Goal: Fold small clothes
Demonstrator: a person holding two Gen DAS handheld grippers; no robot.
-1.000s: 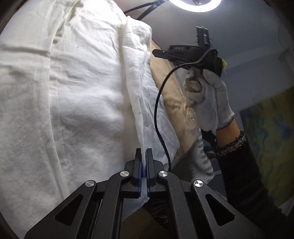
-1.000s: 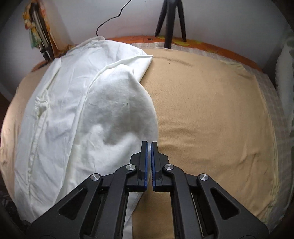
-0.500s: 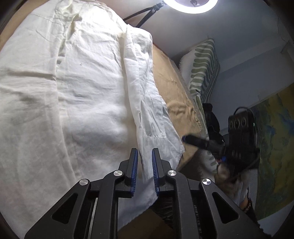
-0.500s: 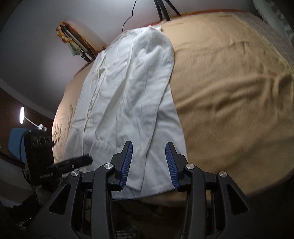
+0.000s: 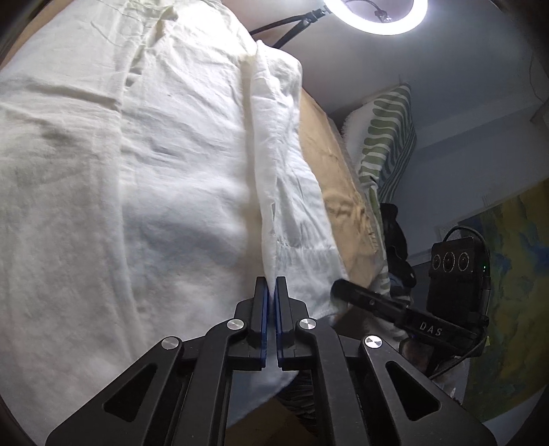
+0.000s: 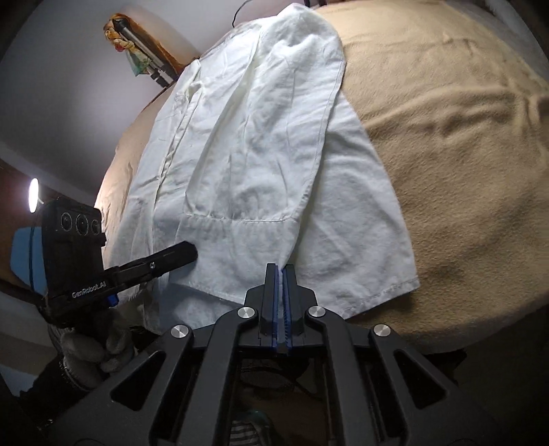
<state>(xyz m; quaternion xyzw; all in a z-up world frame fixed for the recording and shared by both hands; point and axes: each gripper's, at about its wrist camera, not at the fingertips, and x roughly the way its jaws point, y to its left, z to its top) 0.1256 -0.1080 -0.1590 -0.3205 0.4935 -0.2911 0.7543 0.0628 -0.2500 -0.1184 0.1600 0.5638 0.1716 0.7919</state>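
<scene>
A white shirt (image 5: 171,171) lies spread on the bed, one sleeve folded over its body (image 6: 257,154). In the left wrist view my left gripper (image 5: 271,291) has its jaws closing tight on a fold edge near the shirt's near hem, with cloth pinched between the pads. The right gripper (image 6: 282,271) is likewise closing onto the cuff end of the folded sleeve, white cloth showing between its blue pads. Each gripper shows in the other's view: the right one (image 5: 339,286) close to my left, the left one (image 6: 187,252) lying on the hem.
A tan blanket (image 6: 446,137) covers the bed to the right of the shirt. A green-striped pillow (image 5: 387,144) leans at the bed's far side under a ring light (image 5: 375,17). A gloved hand (image 6: 96,350) holds the left gripper. A tripod (image 6: 147,65) stands by the wall.
Both grippers opened and shut again, now pinching the shirt at its near edge. The right gripper swung from above the bed down to the near hem beside the left one.
</scene>
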